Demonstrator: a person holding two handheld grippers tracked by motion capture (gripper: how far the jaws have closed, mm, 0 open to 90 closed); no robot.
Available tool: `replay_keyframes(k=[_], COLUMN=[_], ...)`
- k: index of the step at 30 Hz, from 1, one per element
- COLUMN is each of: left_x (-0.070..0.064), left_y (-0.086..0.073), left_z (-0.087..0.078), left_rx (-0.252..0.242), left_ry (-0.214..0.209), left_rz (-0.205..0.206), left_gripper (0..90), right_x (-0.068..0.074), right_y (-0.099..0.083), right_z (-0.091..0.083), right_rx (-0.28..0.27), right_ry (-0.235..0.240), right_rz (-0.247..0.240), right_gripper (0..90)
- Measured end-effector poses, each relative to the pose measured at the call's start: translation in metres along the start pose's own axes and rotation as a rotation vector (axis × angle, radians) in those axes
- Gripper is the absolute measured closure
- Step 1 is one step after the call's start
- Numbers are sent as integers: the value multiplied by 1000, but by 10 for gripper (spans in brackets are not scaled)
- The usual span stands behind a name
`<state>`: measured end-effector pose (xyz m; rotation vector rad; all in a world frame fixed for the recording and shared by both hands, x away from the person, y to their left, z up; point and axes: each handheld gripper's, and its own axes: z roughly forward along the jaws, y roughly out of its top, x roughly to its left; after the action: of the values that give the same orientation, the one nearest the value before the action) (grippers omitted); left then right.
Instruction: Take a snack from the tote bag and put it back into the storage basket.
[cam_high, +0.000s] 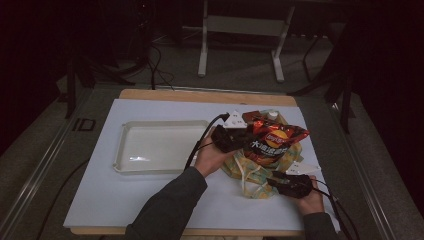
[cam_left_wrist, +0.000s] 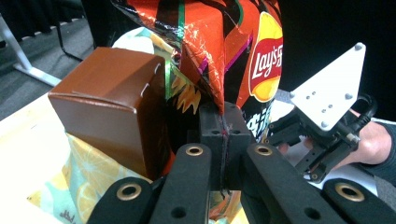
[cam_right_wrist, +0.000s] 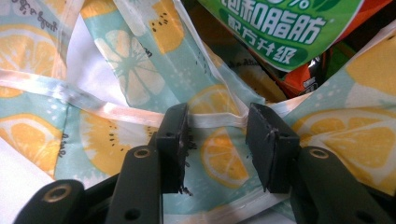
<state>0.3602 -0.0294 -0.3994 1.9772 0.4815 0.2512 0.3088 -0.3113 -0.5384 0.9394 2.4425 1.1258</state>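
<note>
One Lay's chip bag (cam_left_wrist: 243, 51) is pinched in the closed left gripper (cam_left_wrist: 223, 133); the right gripper (cam_right_wrist: 217, 140), jaws apart, straddles one fruit-print bag (cam_right_wrist: 116, 70) by the table's right edge.

You work at a wooden table (cam_high: 205, 95) covered by a pale blue mat (cam_high: 125, 190); bare wood shows along the far edge and as a thin strip at the near edge. An empty white tray (cam_high: 160, 167) lies on the mat toward the left edge. The floor (cam_high: 240, 65) is grey carpet. Beyond the far edge stands a white metal frame (cam_high: 202, 50) on two legs with a crossbar between them. Black cables (cam_high: 157, 67) trail over the floor near the far left corner. A metal rail (cam_high: 35, 172) runs on the floor along the left side. The room around you is dark; light falls mainly on the table.
</note>
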Motion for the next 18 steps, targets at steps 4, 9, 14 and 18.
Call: replay_keyframes(k=[4, 9, 14, 18], left_x=[-2, -3, -1, -2], left_y=[5, 10, 18, 24], left_z=[0, -2, -9, -15], left_rx=[-11, -37, -64, -95], left_ry=[5, 10, 18, 14], left_rz=[2, 1, 1, -2], left_gripper=[898, 898, 898, 898], right_x=[0, 1, 1, 1], right_y=[0, 0, 0, 0], right_z=[0, 0, 0, 0], right_rx=[0, 1, 1, 2], right_ry=[-1, -1, -2, -2], right_rz=[0, 1, -3, -3], right_gripper=[587, 587, 587, 587])
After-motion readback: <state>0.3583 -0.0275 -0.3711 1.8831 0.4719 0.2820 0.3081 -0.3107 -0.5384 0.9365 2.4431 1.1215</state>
